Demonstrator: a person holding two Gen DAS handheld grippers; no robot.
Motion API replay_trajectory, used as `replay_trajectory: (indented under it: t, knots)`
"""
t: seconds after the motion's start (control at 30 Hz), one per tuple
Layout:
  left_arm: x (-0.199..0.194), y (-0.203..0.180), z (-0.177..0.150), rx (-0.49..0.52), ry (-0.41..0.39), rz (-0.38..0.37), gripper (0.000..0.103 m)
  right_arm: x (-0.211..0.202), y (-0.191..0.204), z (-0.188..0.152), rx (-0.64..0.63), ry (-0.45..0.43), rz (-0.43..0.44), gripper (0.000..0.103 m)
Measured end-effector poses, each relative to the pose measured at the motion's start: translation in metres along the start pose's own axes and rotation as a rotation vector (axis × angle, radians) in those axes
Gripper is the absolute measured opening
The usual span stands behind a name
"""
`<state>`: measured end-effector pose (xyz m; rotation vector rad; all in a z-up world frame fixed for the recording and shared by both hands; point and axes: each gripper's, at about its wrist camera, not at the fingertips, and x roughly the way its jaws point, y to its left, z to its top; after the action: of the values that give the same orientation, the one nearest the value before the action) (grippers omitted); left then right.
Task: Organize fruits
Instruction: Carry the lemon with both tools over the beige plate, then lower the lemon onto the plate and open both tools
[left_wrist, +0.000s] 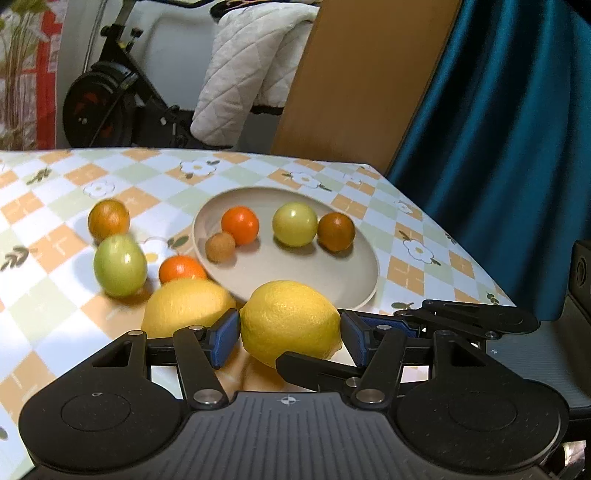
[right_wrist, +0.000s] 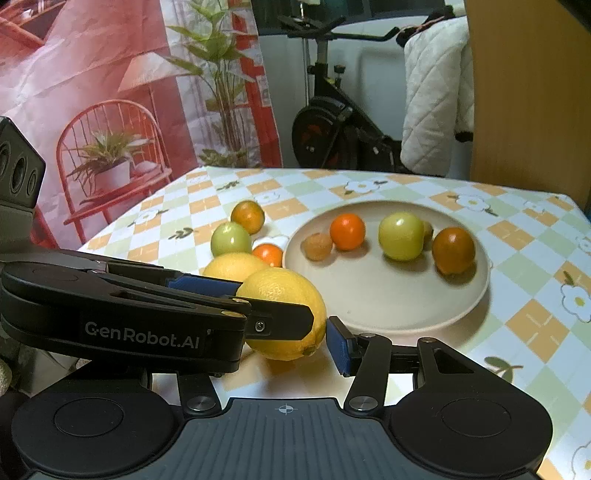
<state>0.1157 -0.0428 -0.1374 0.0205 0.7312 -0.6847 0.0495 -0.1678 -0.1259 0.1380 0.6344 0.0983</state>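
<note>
A yellow lemon (left_wrist: 290, 317) (right_wrist: 284, 291) lies on the checked tablecloth in front of the beige plate (left_wrist: 314, 273) (right_wrist: 388, 302). My left gripper (left_wrist: 289, 338) (right_wrist: 275, 301) is open, its blue pads standing close against the lemon's two sides. My right gripper (right_wrist: 284, 347) is open too. Its right pad sits by the lemon's pointed end, and its left finger (left_wrist: 314, 365) crosses in front of the fruit. A second lemon (left_wrist: 181, 306) (right_wrist: 232, 266) lies just to the left. On the plate are an orange (left_wrist: 240, 225), a yellow-green apple (left_wrist: 294, 224) and a brownish orange (left_wrist: 336, 232).
A small tan fruit (left_wrist: 220, 247) is on the plate as well. Left of the plate lie a green apple (left_wrist: 120, 266), a small orange (left_wrist: 181, 267) and a brownish orange (left_wrist: 109, 219). A teal curtain (left_wrist: 498, 147) hangs past the table's right edge. An exercise bike (right_wrist: 332, 122) stands behind.
</note>
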Motion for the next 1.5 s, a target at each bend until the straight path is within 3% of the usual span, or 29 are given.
replay_trajectory:
  t: [0.37, 0.9, 1.5]
  knots:
    - [0.023, -0.011, 0.035, 0.055, 0.013, 0.003, 0.062, 0.007, -0.022, 0.024, -0.012, -0.043, -0.032, 0.047]
    - [0.079, 0.004, 0.060, 0.015, 0.112, 0.024, 0.062, 0.058, -0.069, 0.037, 0.102, 0.006, -0.028, 0.047]
    - [0.095, 0.014, 0.077, -0.010, 0.076, 0.061, 0.062, 0.085, -0.071, 0.058, 0.089, 0.003, -0.062, 0.048]
